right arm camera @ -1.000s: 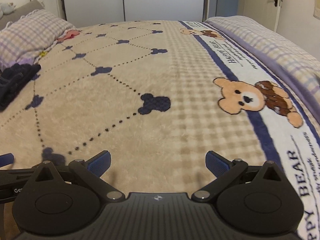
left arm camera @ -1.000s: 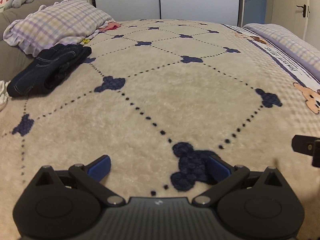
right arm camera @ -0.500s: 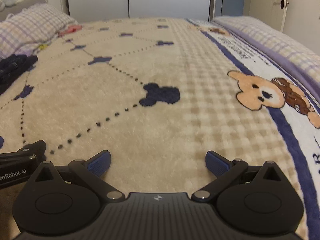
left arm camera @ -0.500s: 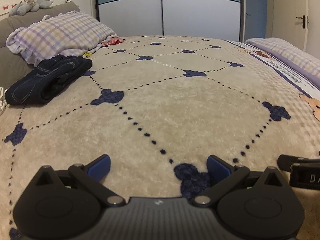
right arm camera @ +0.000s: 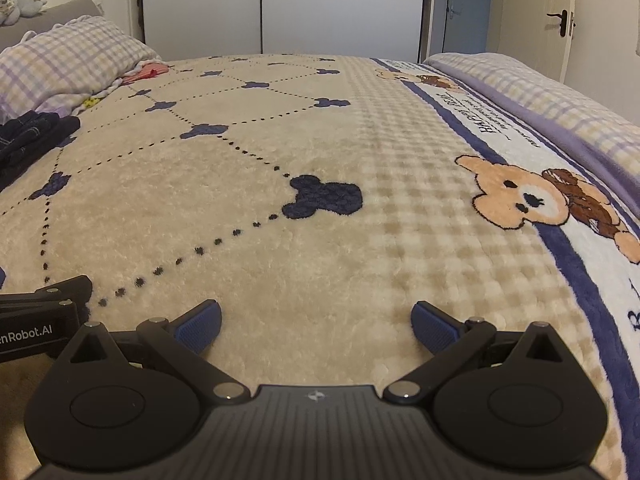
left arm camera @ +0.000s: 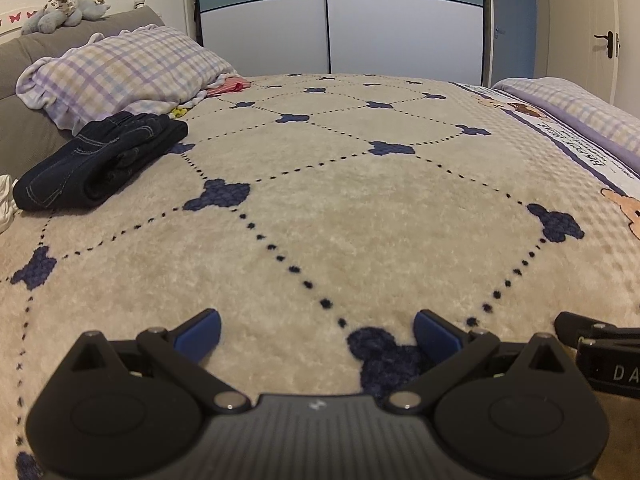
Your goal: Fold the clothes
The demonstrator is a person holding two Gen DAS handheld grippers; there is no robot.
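Folded dark blue jeans (left arm camera: 100,160) lie at the far left of the bed, beside the checked pillow (left arm camera: 120,72); their edge also shows in the right wrist view (right arm camera: 28,136). My left gripper (left arm camera: 316,334) is open and empty, low over the beige blanket (left arm camera: 360,208), well away from the jeans. My right gripper (right arm camera: 316,326) is open and empty, low over the blanket (right arm camera: 320,264) to the right of the left one. Each gripper's side shows at the edge of the other's view.
A pink garment (left arm camera: 228,87) and a small yellow item (left arm camera: 179,112) lie by the pillow. A white cloth (left arm camera: 6,204) pokes in at the left edge. A lilac checked quilt (right arm camera: 560,96) lies along the right. Wardrobe doors (left arm camera: 340,32) stand behind the bed.
Both grippers have tilted up and drawn back a little, so more of the wardrobe and room shows. Both stay open and empty. The jeans have not moved.
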